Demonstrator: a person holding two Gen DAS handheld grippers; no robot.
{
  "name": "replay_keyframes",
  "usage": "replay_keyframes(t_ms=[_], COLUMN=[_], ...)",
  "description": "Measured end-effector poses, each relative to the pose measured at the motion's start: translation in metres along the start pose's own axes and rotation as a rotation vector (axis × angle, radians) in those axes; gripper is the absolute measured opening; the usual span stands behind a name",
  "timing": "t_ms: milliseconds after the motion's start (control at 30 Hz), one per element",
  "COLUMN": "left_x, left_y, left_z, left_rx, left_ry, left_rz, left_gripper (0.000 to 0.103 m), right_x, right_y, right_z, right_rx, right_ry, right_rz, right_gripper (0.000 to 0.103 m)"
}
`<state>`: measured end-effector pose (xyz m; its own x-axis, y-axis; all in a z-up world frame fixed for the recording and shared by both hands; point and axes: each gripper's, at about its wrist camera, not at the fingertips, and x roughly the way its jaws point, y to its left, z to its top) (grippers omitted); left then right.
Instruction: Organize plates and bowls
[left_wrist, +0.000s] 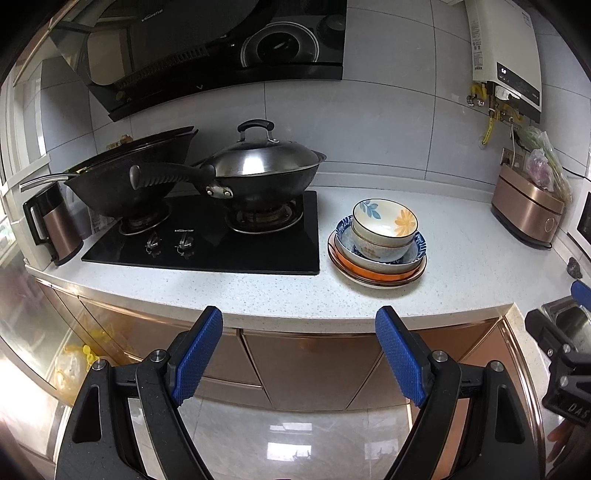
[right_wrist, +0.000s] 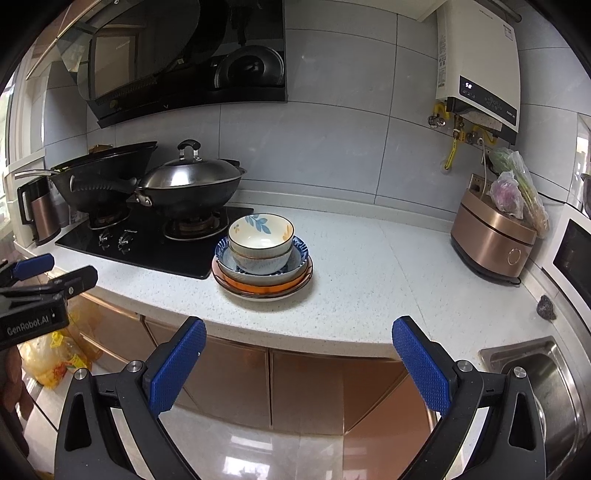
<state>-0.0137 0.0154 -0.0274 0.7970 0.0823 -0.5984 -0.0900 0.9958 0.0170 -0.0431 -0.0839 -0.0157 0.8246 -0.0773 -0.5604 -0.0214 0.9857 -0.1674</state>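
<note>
A stack of dishes stands on the white counter (left_wrist: 258, 291) just right of the stove. A cream bowl with blue leaves and an orange flower (left_wrist: 385, 221) (right_wrist: 260, 232) tops it, nested in a second bowl. Under these sit a blue-patterned bowl (left_wrist: 415, 251) (right_wrist: 300, 248), an orange plate (left_wrist: 373, 268) (right_wrist: 258, 283) and a pale plate. My left gripper (left_wrist: 301, 360) hangs open in front of the counter edge, short of the stack, nothing between its blue pads. My right gripper (right_wrist: 297, 365) is open too, likewise off the counter and empty.
Two black woks (left_wrist: 258, 173) sit on the black stove (left_wrist: 207, 240), one with a steel lid. A kettle (left_wrist: 55, 225) stands far left. A copper rice cooker (right_wrist: 495, 240) with bagged vegetables stands at the right, a steel sink (right_wrist: 539, 373) beyond it. Copper cabinet doors (right_wrist: 306, 387) lie below.
</note>
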Motion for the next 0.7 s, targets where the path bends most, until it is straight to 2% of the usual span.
replay_keyframes(t_ms=[700], left_x=[0.0], left_y=[0.003], left_z=[-0.0069], left_rx=[-0.022], left_ry=[0.013], left_rz=[-0.008], left_gripper=[0.08], right_x=[0.0023], right_y=[0.0062], right_z=[0.0041], right_rx=[-0.02], right_ry=[-0.012], right_rz=[0.008], right_gripper=[0.103])
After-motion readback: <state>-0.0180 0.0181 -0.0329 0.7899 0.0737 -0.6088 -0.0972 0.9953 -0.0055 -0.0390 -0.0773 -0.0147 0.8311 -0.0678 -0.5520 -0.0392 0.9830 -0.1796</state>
